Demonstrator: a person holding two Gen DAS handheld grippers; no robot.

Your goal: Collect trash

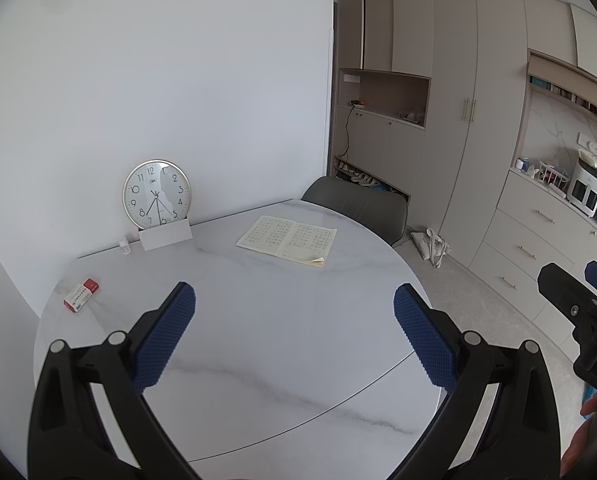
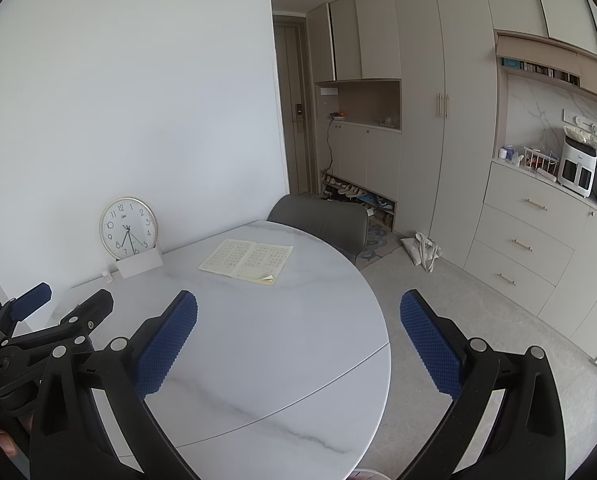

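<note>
two spread knobbly-padded grippers, left gripper [image 1: 294,296] and right gripper [image 2: 298,304], above round marble table [image 1: 258,340]

Table [image 1: 258,360]: white marble, faint grey veining. Small box [image 1: 81,295]: red and white; open notebook [image 1: 286,240]: cream pages with dark rows of print. Both grippers' pads [image 1: 166,336]: blue, dimpled texture, on black frames.

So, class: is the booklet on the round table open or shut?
Open. The booklet lies flat on the table with two printed pages spread either side of a centre fold; one lower corner curls up.
</note>
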